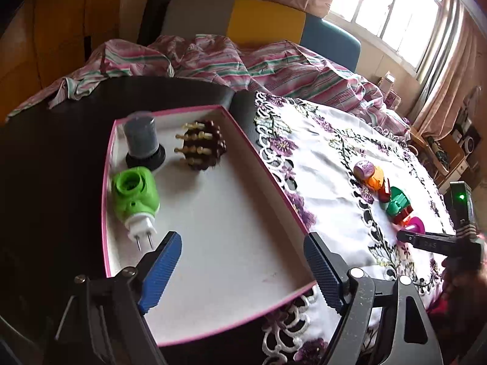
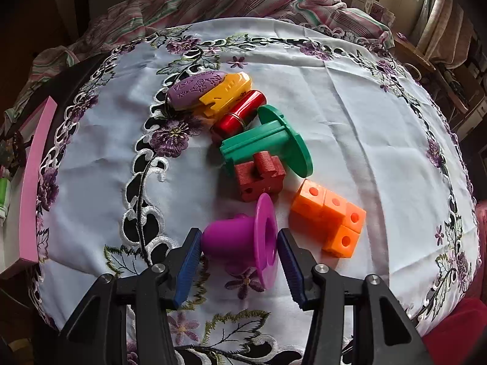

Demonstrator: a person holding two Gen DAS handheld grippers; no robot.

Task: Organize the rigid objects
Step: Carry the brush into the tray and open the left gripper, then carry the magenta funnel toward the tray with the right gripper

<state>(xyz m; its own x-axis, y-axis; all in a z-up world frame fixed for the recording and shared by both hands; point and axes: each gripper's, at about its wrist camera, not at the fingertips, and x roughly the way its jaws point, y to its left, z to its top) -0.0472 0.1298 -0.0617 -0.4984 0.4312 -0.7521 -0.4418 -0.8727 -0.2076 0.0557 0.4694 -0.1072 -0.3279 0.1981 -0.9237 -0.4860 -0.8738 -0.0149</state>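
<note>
My right gripper (image 2: 239, 248) is open, its blue pads either side of a magenta flanged cup (image 2: 243, 243) that lies on its side on the embroidered cloth. Beyond it lie a dark red block (image 2: 258, 176), an orange cube piece (image 2: 328, 216), a green flanged piece (image 2: 271, 141), a red cylinder (image 2: 240, 115), a yellow piece (image 2: 225, 91) and a purple oval piece (image 2: 194, 88). My left gripper (image 1: 243, 267) is open and empty over the pink-rimmed white tray (image 1: 213, 228). The tray holds a green plug-in device (image 1: 134, 194), a grey canister (image 1: 143, 140) and a wooden peg ball (image 1: 202, 144).
The white flowered cloth (image 2: 350, 106) covers a dark round table (image 1: 61, 152). A striped bedspread (image 1: 213, 57) lies behind it. The tray's pink edge (image 2: 33, 182) shows at the left of the right wrist view. The right gripper (image 1: 426, 240) shows in the left wrist view beside the toys.
</note>
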